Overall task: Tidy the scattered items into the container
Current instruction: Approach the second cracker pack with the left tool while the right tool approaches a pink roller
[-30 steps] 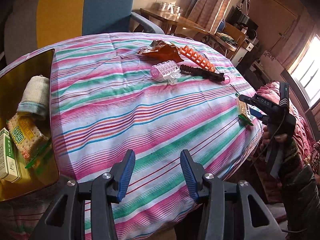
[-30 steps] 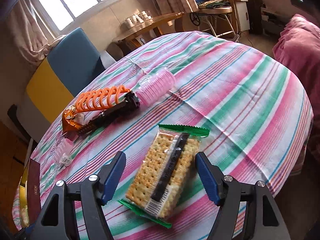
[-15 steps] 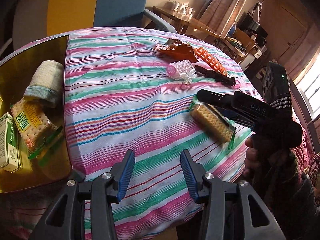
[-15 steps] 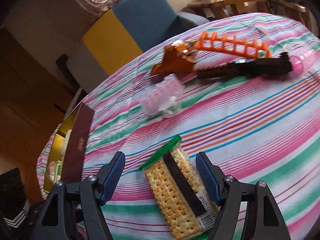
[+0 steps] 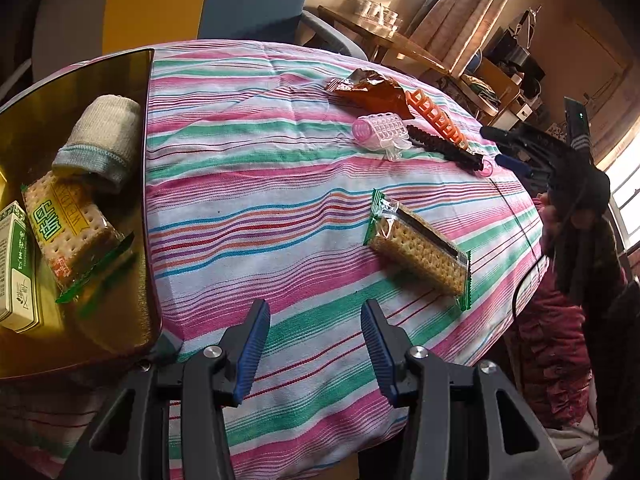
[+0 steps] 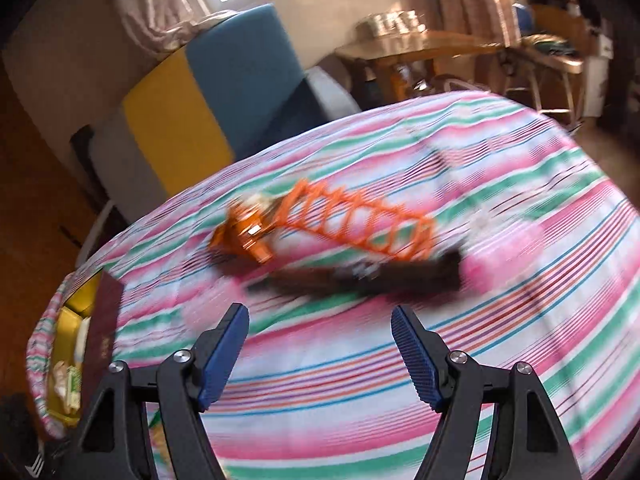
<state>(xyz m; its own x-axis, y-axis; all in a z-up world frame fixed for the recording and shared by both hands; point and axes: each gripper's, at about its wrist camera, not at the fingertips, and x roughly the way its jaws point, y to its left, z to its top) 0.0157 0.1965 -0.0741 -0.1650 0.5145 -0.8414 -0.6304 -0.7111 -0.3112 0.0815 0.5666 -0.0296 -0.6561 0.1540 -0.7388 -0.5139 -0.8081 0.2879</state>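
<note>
A golden box point(image 5: 146, 200) at the left holds a rolled sock point(image 5: 100, 140), a cracker pack point(image 5: 68, 228) and a green-white carton point(image 5: 16, 264). A loose cracker pack point(image 5: 420, 248) lies on the striped tablecloth, ahead and right of my open, empty left gripper point(image 5: 316, 344). Farther off lie a pink hair roller point(image 5: 380, 130), an orange wrapper point(image 5: 372, 90), an orange hair clip point(image 5: 438, 118) and a black comb-like clip point(image 5: 444, 148). My right gripper point(image 6: 320, 356) is open and empty, facing the blurred orange clip point(image 6: 360, 228) and black clip point(image 6: 360, 280); it also shows at the table's right edge point(image 5: 516, 152).
The round table drops off at its near edge point(image 5: 320, 420) and right side. A blue and yellow chair point(image 5: 224, 0) stands behind it. A wooden side table point(image 6: 420, 48) with glassware stands farther back. The box also shows at the left in the right wrist view point(image 6: 100, 340).
My right gripper let go of the cracker pack, which now lies mid-table, and swung away toward the hair clips. The left gripper edged forward and stays open.
</note>
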